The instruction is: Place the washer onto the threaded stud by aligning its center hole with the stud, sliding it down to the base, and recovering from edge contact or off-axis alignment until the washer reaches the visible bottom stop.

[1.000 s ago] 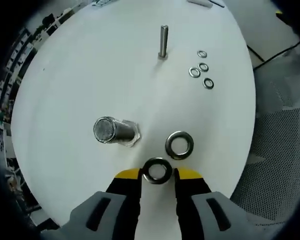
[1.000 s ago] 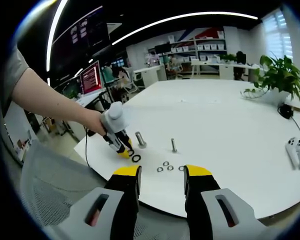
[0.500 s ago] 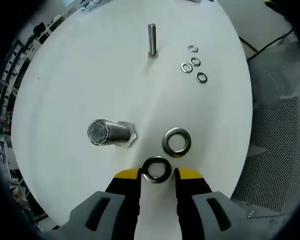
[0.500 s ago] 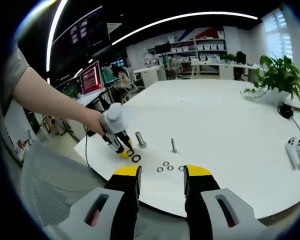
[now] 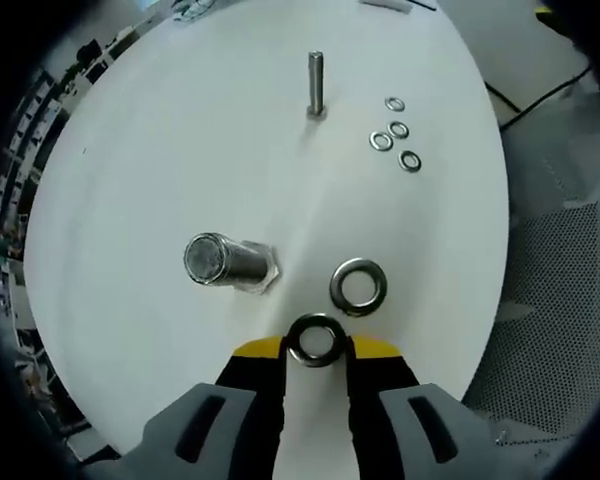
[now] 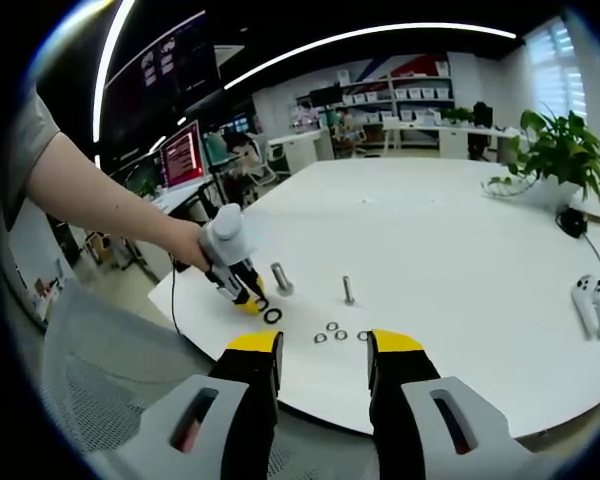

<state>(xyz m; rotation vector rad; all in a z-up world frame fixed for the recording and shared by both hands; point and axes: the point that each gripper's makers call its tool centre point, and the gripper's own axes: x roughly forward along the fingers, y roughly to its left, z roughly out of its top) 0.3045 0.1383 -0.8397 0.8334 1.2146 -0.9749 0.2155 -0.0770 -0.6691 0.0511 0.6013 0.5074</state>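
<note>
- Left tongs (image 5: pixel 316 346) grip 1 washer (image 5: pixel 316 340) at their tips.
- Large stud (image 5: pixel 228 262) ahead-left; second washer (image 5: pixel 359 286) just ahead-right.
- Right tongs (image 6: pixel 323 345) open, above the worktop (image 6: pixel 460 250) edge.

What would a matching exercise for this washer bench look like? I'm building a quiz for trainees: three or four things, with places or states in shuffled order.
Things:
1. dark washer
2. large washer
3. thick stud
4. thin stud

Places or states:
A. upright, beside four small washers
B. between the left gripper jaws
C. wide threaded post on a hex base
D. flat on the table, free

Pairs: 1-B, 2-D, 3-C, 4-A
</note>
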